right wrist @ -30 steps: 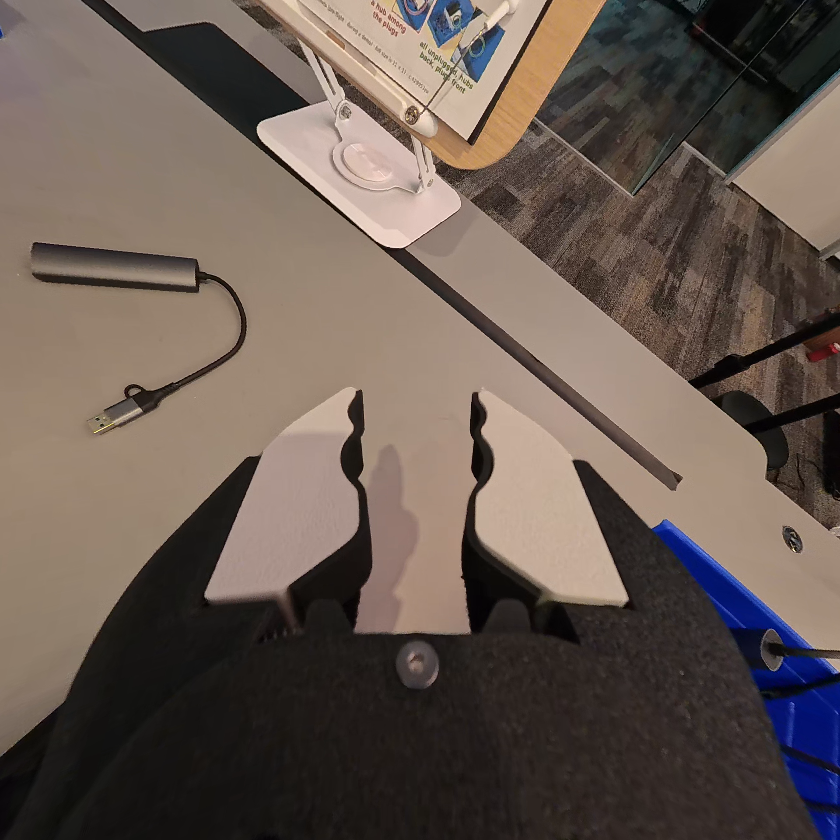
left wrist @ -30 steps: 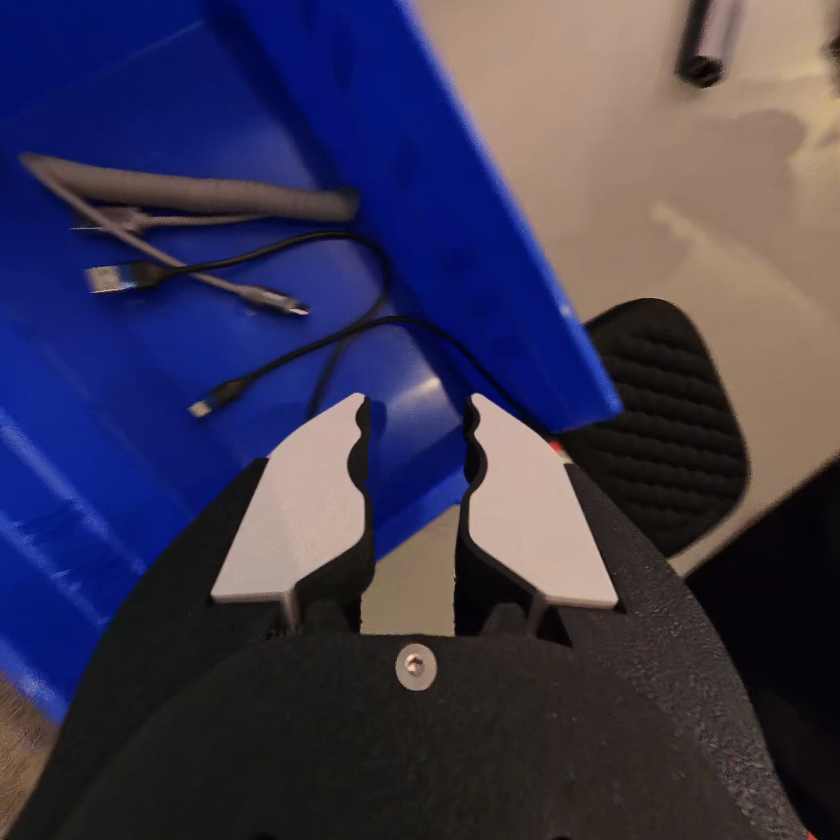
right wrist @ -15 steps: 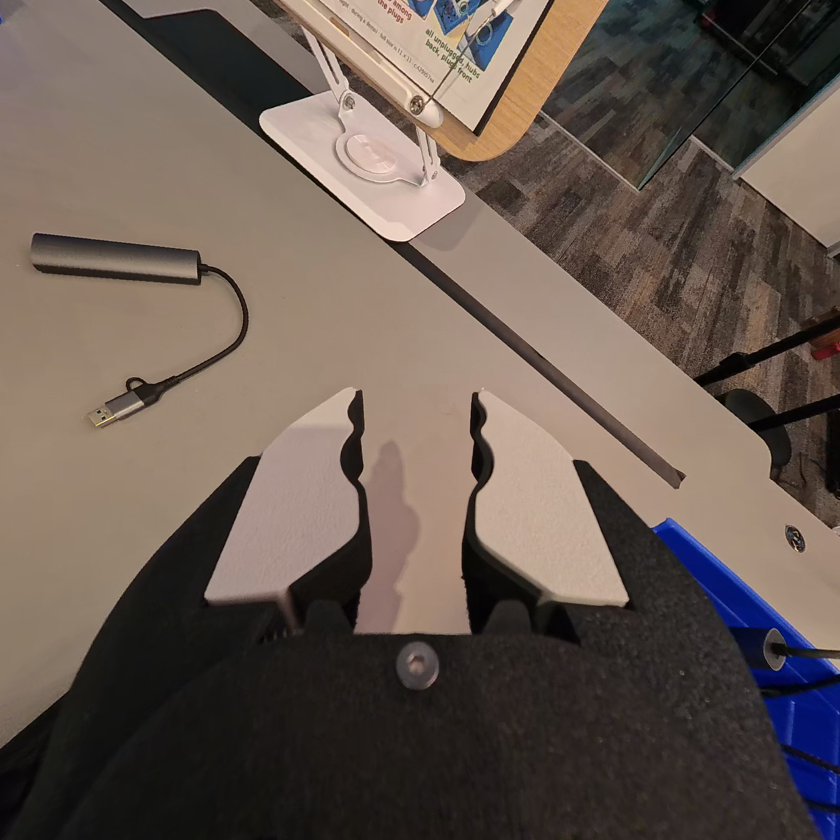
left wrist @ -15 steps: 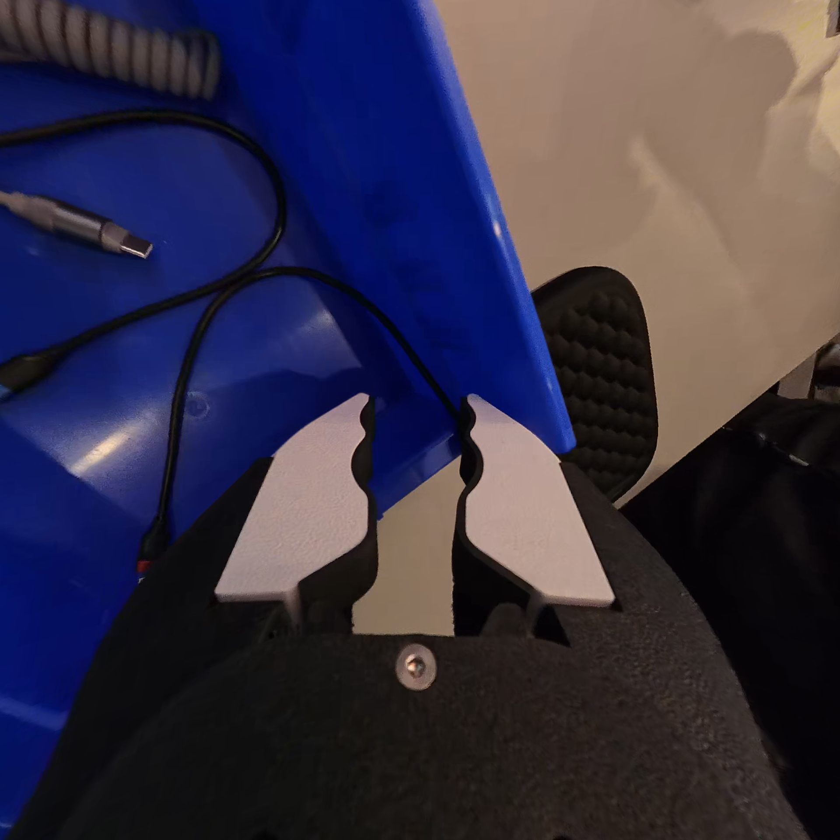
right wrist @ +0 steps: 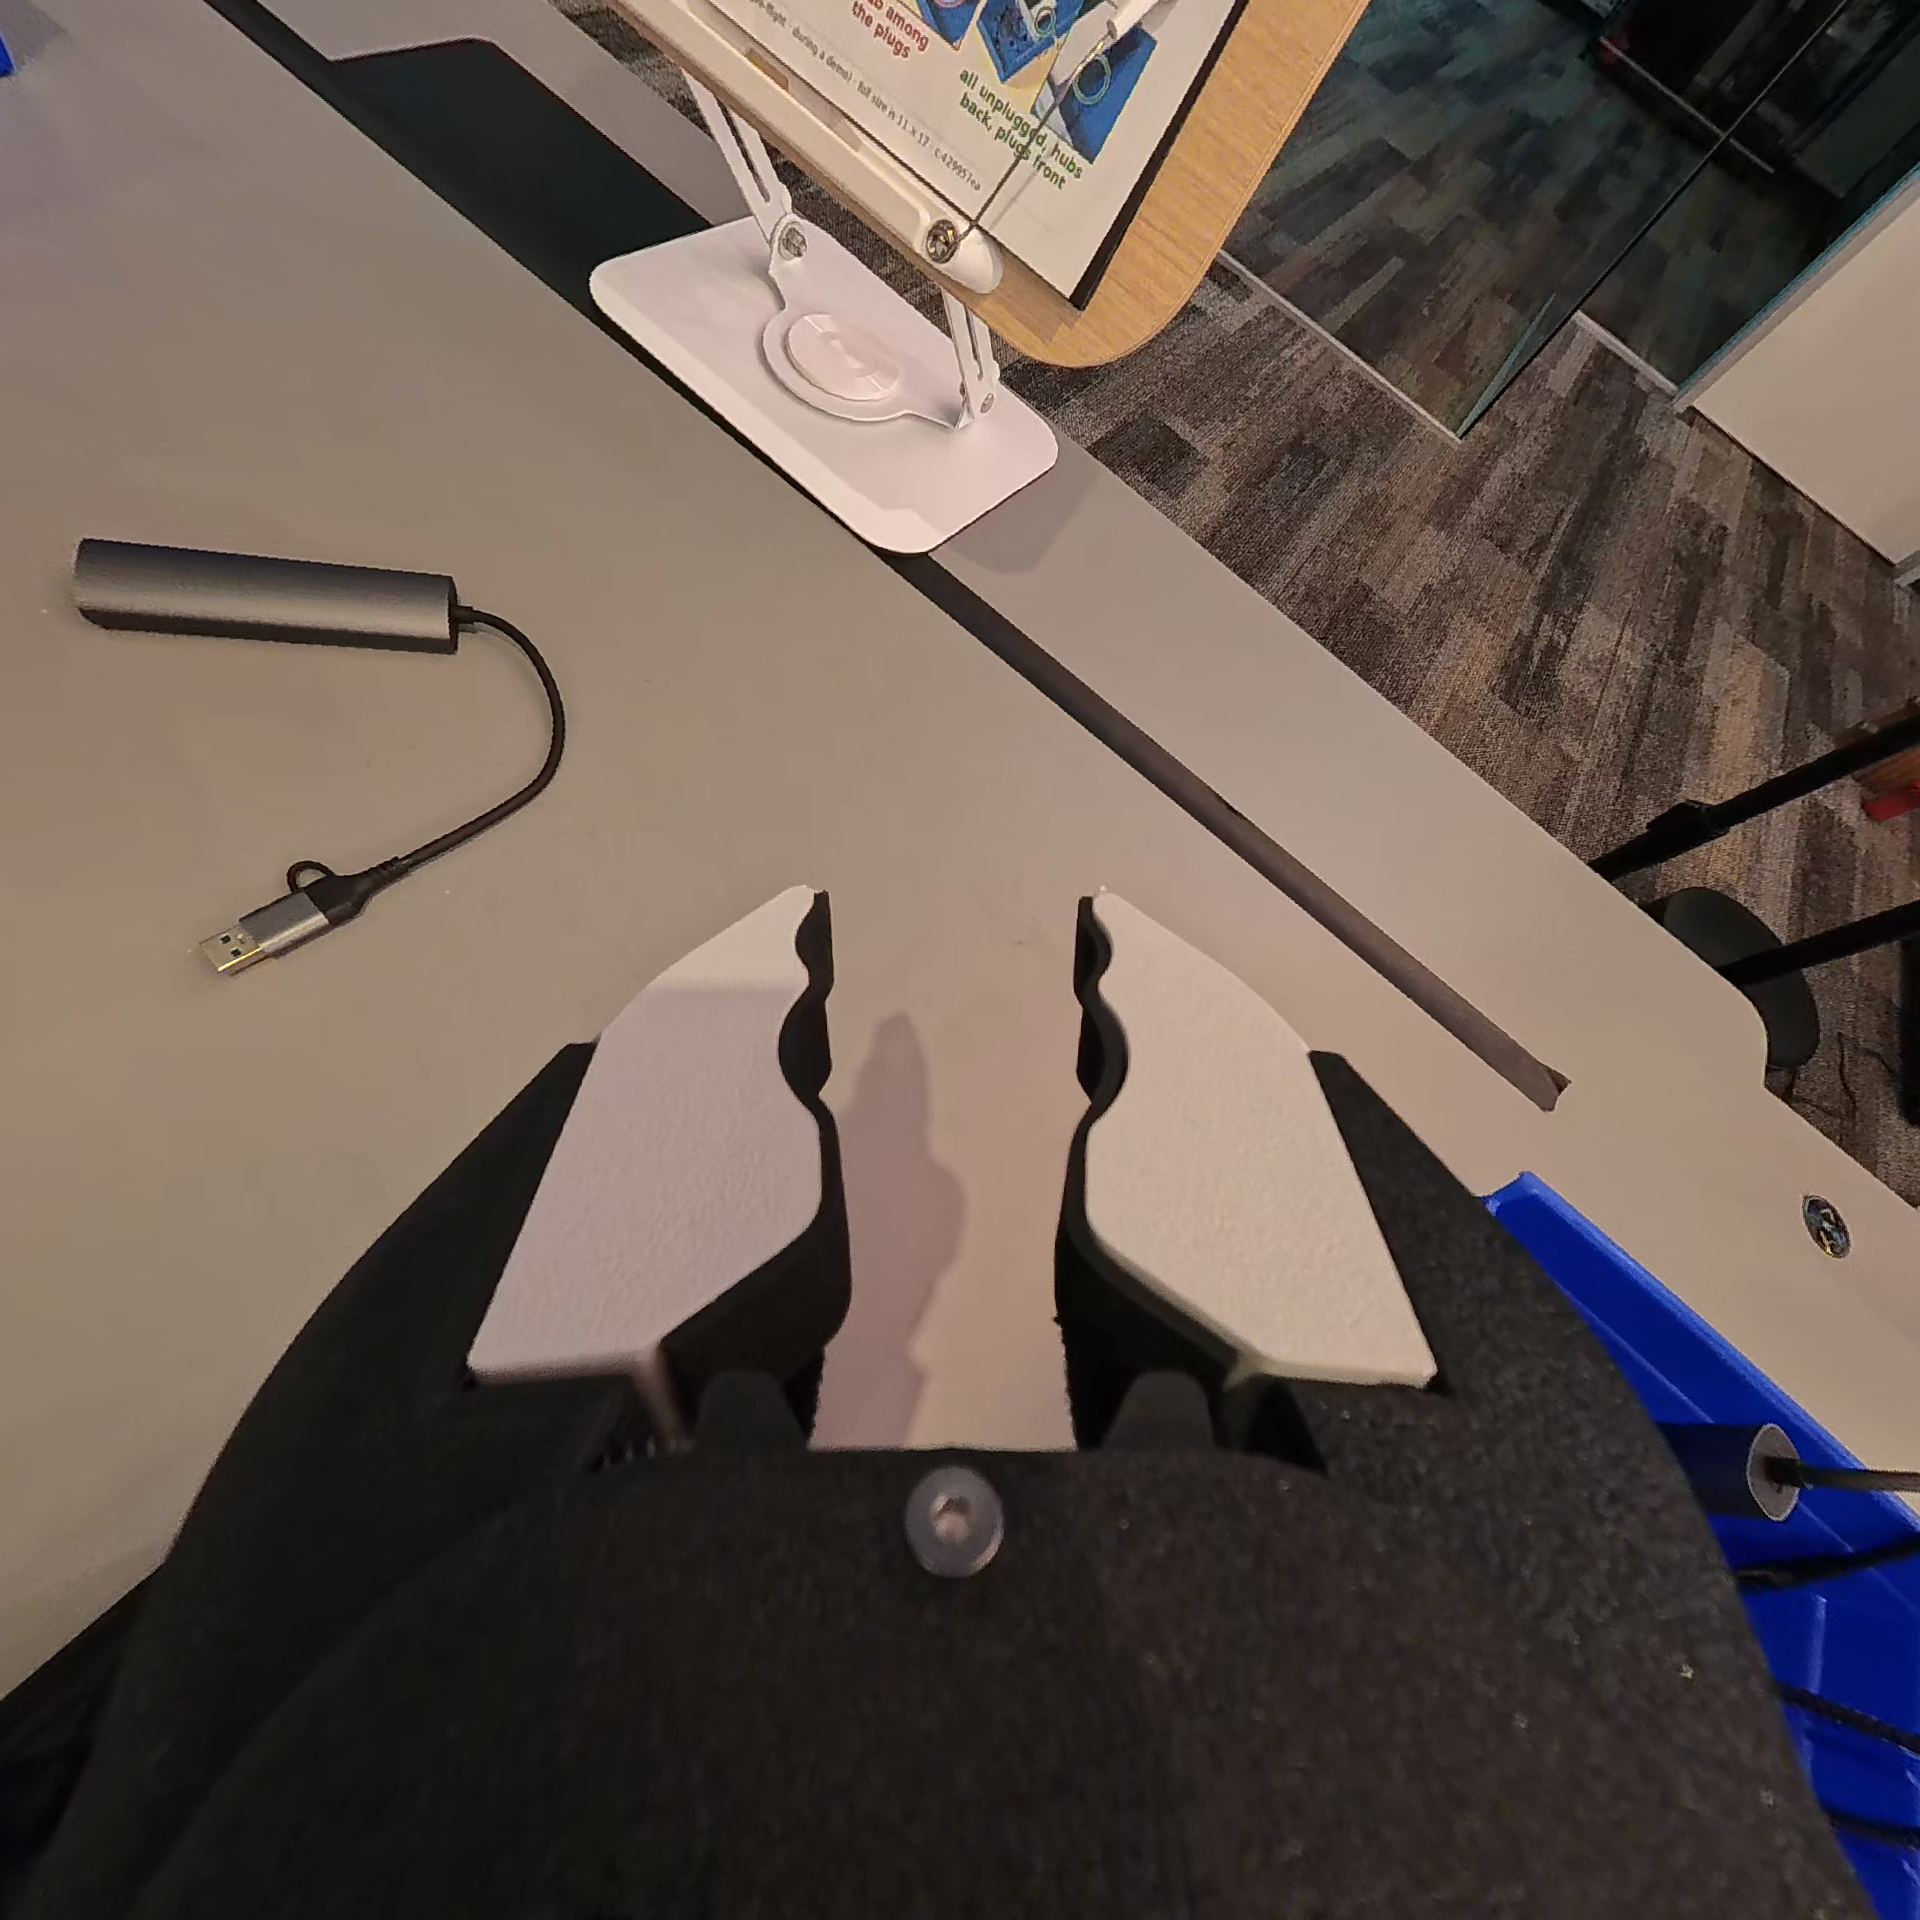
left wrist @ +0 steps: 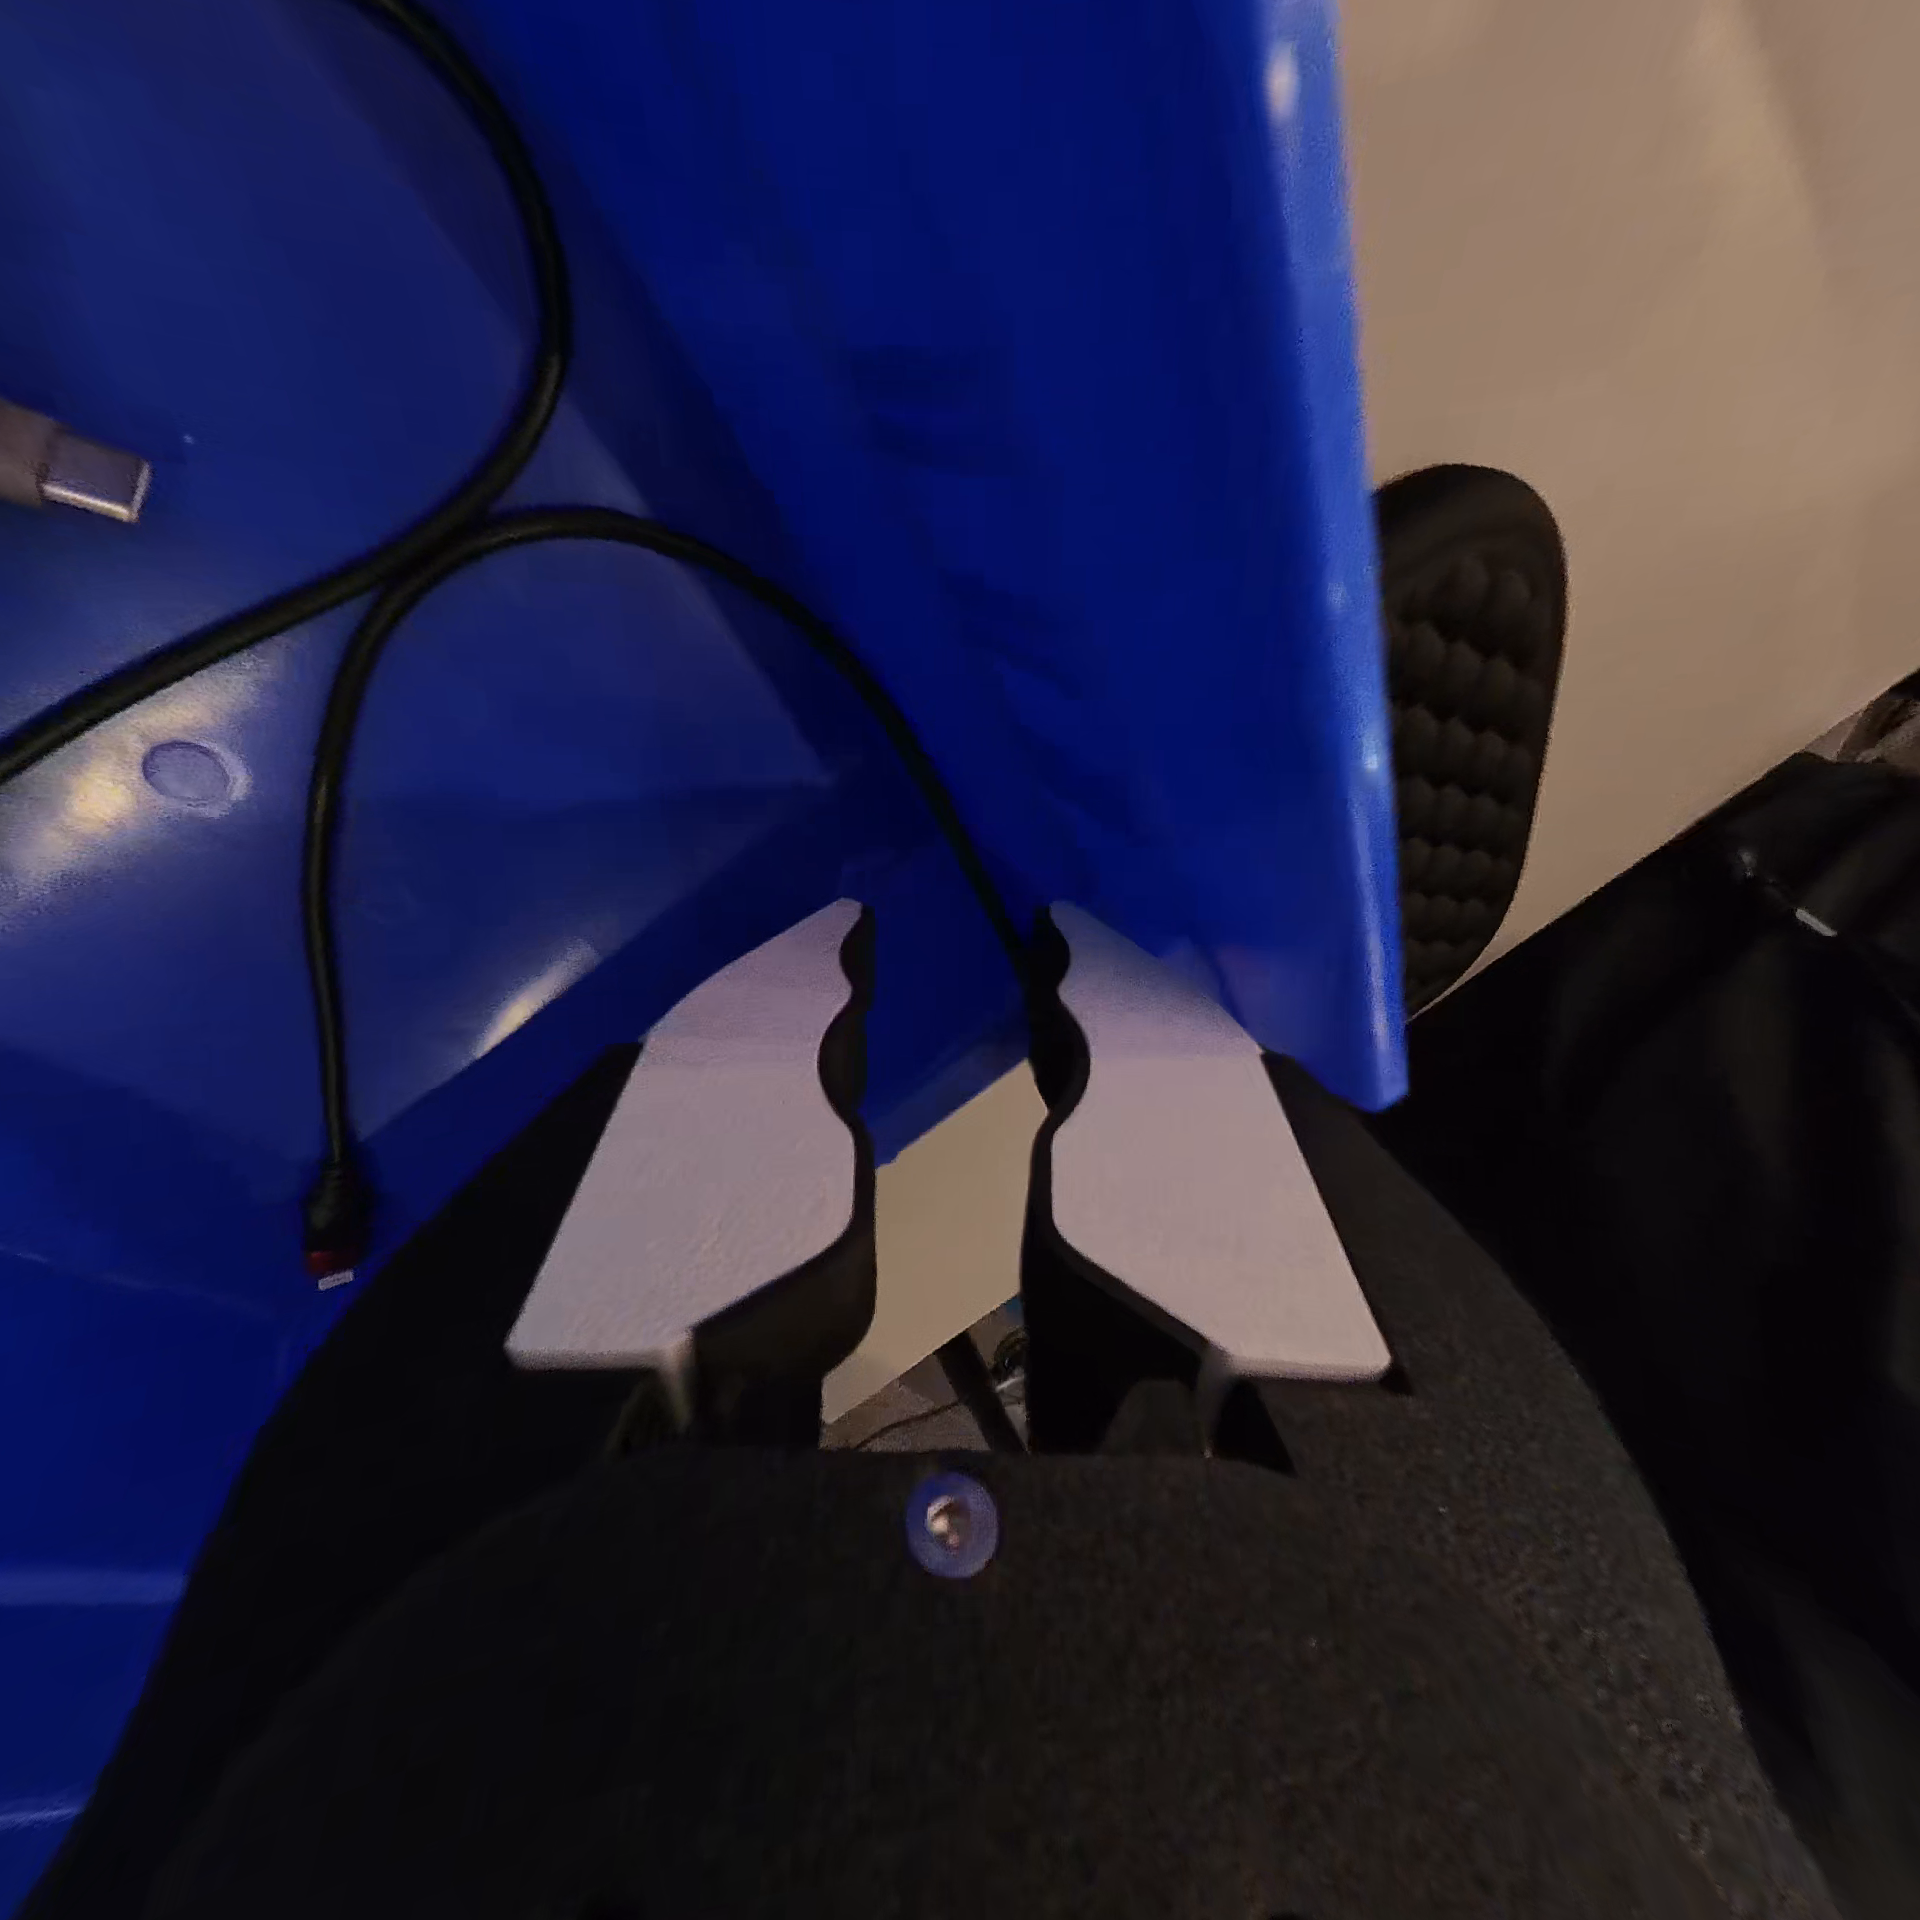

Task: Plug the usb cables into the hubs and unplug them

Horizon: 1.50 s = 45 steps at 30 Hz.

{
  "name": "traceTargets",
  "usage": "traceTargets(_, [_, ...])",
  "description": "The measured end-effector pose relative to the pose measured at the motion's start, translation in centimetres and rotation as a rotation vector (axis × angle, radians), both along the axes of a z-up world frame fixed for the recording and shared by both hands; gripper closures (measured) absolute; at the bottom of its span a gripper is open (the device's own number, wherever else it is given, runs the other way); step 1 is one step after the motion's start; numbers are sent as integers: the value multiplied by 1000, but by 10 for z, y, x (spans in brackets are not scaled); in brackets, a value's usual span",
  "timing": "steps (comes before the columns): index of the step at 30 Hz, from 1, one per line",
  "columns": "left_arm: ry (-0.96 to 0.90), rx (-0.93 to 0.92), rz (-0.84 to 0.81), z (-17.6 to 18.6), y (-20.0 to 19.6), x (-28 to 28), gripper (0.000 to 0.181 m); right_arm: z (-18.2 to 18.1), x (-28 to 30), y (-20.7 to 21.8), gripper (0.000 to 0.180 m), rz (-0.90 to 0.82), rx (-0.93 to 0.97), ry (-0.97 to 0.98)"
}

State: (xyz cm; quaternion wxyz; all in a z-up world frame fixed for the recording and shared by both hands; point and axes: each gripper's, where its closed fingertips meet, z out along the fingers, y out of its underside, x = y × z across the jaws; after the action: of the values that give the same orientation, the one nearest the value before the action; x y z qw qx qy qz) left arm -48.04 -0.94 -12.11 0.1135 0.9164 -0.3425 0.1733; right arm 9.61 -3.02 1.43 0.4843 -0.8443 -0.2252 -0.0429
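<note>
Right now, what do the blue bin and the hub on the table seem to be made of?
The blue bin: glossy moulded plastic, judging by soft highlights and a round mould mark. The hub: probably brushed grey metal with a satin sheen, though painted plastic is possible.

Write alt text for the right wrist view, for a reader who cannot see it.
The right tool hovers open and empty over a grey table. Ahead to its left lies a grey USB hub, its short black cable ending in an unplugged connector; a white stand sits beyond.

The cables (left wrist: 436, 582) lie in the bin (left wrist: 935, 416); the hub (right wrist: 265, 611) lies on the table (right wrist: 312, 312).
</note>
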Motion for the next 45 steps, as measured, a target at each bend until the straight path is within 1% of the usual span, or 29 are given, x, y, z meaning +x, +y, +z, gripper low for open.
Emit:
traceTargets(1, [20, -3, -9, -5, 0, -2, 155, 0, 0, 0, 135, 0, 1, 1])
traceTargets(3, [63, 2, -38, -13, 0, -6, 170, 0, 1, 0, 136, 0, 2, 3])
traceTargets(4, [75, 27, -55, -16, 2, -6, 175, 0, 1, -1, 136, -1, 2, 2])
traceTargets(9, [73, 123, -78, -13, 14, -3, 178, -2, 2, 0, 136, -1, -4, 0])
traceTargets(15, [46, 245, -65, 11, 32, -6, 179, -4, 1, 1, 136, 2, -14, -3])
traceTargets(22, [-57, 393, 18, 60, 52, -12, 178, -3, 2, 0, 136, 5, -5, 10])
traceTargets(27, [-136, 516, 62, 112, 66, -13, 179, -1, 1, 0, 136, 13, 2, 12])
traceTargets(32, [-186, 613, 53, 164, 70, -2, 179, 2, -4, 0, 137, 29, 11, 10])
traceTargets(36, [-230, 679, 1, 197, 63, 22, 179, 6, -10, 0, 137, 47, 19, -1])
traceTargets(39, [-285, 694, -83, 212, 46, 60, 179, 12, -21, 0, 137, 79, 36, -4])
traceTargets(42, [-336, 696, -198, 212, 23, 109, 179, 20, -36, -2, 137, 130, 55, -20])
traceTargets(45, [-385, 698, -319, 195, 0, 164, 179, 28, -48, -4, 137, 171, 81, -27])
